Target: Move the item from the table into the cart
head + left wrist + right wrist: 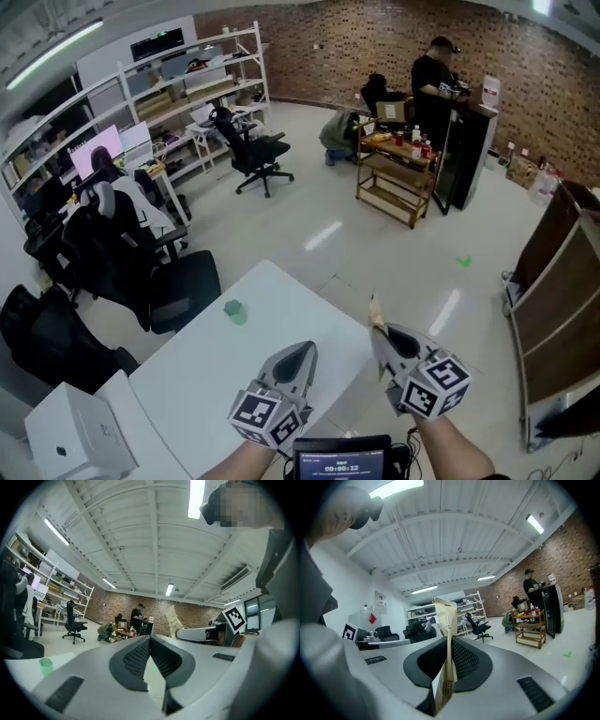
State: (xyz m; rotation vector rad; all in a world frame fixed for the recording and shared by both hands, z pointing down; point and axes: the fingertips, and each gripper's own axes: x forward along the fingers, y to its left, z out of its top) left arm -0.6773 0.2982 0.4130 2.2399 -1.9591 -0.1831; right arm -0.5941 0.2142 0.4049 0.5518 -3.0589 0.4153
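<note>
Nearest the camera, the left gripper (304,351) has its jaws pressed together with nothing between them, and it hangs over the near corner of the white table (211,375). Just beside it, past the table's edge, the right gripper (378,332) is clamped on a thin beige packet (376,312). The packet is the task's item, so it is already off the table and in the air. The right gripper view shows the packet (446,630) pinched flat between the two pads. Its long axis runs roughly in line with the jaws, and its free end sticks out past the tips. A small green object (234,310) lies on the table a little further out, well apart from both grippers. Beyond that is bare pale floor (375,253), then a wooden cart (394,183) already carrying bottles and boxes, with a person (433,80) standing at it in front of the brick wall (375,37). This looks like the carry stage of the task. The cart lies ahead and slightly to the right of the packet, well apart from it, and the right hand is on the nearer side. The packet's free end already points that way, so it should reach a shelf before the jaws do. A tall wooden rack (562,281) stands closer at the right edge, and I cannot tell whether that is the cart meant.
</note>
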